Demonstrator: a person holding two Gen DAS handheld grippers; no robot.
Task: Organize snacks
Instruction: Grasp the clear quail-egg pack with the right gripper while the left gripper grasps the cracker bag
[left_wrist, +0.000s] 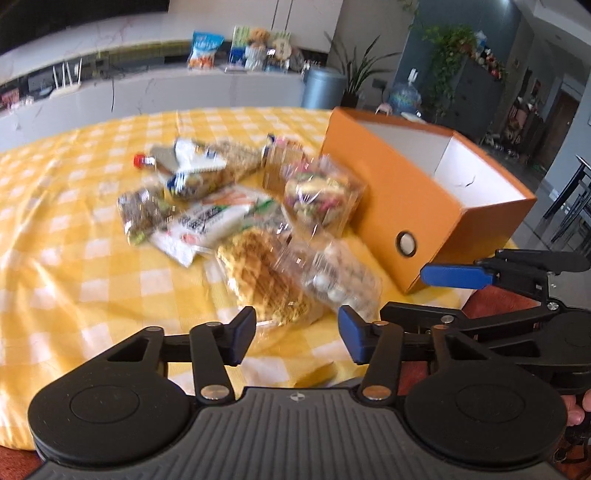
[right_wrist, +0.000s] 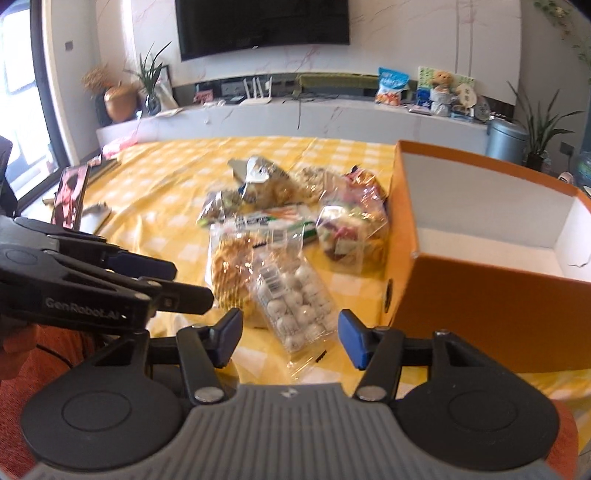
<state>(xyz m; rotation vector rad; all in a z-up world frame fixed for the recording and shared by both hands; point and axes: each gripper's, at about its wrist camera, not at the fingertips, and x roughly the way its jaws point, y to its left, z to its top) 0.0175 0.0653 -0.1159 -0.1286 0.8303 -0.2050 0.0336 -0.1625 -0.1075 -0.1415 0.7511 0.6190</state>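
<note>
Yellow-checked tabletop holds piled snack packets beside an orange box; both the left gripper and right gripper are half-open, empty; crinkly wrappers may slip.

One orange box, two claws (snack packets blurred).

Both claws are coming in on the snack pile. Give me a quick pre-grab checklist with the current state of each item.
1. Orange box open and empty inside: ok.
2. Left claw holding nothing, fingers apart: ok.
3. Right claw holding nothing, fingers apart: ok.
4. Bag of white round sweets lies nearest, ahead of the right claw, not yet between its fingers: ok.
5. Waffle pack ahead of the left claw, partly under the sweets bag: not ok for a clean lift.
6. The claws sit close side by side; whether they clear each other: cannot tell.
</note>
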